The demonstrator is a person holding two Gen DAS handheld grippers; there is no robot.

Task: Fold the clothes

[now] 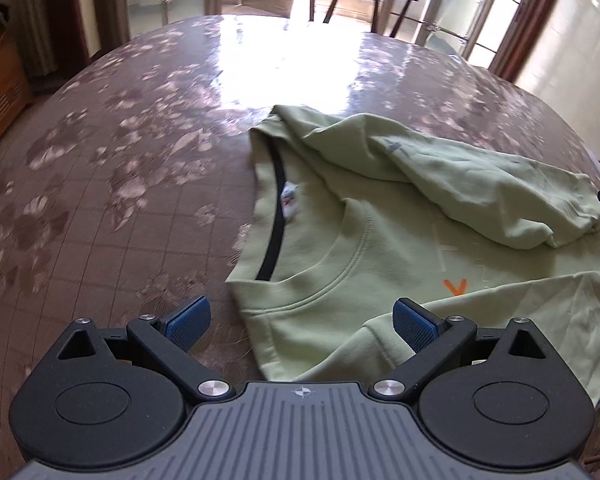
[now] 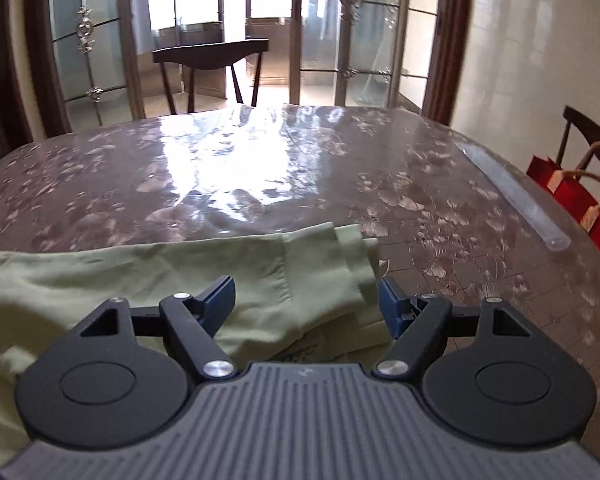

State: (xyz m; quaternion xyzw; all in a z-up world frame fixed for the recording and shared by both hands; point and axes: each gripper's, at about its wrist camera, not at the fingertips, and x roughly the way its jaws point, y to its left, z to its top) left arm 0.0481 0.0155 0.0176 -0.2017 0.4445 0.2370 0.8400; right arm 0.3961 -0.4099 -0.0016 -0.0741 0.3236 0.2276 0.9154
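A light green sweatshirt [image 1: 400, 248] lies on the table, neck opening toward the left, with one sleeve [image 1: 500, 192] folded loosely across its chest. My left gripper [image 1: 302, 322] is open and empty, hovering over the near shoulder and collar. In the right wrist view the same sweatshirt [image 2: 100, 280] lies at lower left, and its sleeve cuff [image 2: 340, 264] sits between the fingers of my right gripper [image 2: 307, 304], which is open. I cannot tell whether the pads touch the cloth.
The table [image 1: 140, 160] has a glossy brown floral cover. A dark wooden chair [image 2: 212, 64] stands beyond its far edge before glass doors. A red paper bag [image 2: 576, 200] sits on a chair at the right. A clear plastic strip [image 2: 520, 196] lies near the table's right edge.
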